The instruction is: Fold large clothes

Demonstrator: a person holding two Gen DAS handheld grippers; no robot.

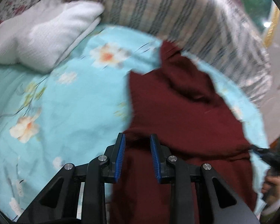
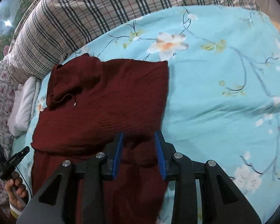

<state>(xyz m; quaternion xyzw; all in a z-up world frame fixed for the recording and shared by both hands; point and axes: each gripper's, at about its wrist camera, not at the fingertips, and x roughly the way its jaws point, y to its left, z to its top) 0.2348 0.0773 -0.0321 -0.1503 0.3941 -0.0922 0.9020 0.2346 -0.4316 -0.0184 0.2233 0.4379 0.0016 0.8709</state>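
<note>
A dark red hooded sweater (image 2: 106, 100) lies on a light blue floral bedsheet (image 2: 224, 93), its body folded over, hood and drawstring at the upper left. It also shows in the left wrist view (image 1: 177, 115), blurred. My left gripper (image 1: 137, 138) is open, its blue pads over the sweater's near left edge. My right gripper (image 2: 139, 136) is open, its pads above the near right part of the sweater, where fabric bunches between them. The left gripper and the hand holding it show at the lower left of the right wrist view (image 2: 11, 162).
A plaid quilt (image 2: 95, 13) is bunched along the far side of the bed. A folded white garment (image 1: 39, 35) lies on the sheet at the left, also in the right wrist view (image 2: 24, 106). A floral cover (image 2: 0, 97) lies beyond it.
</note>
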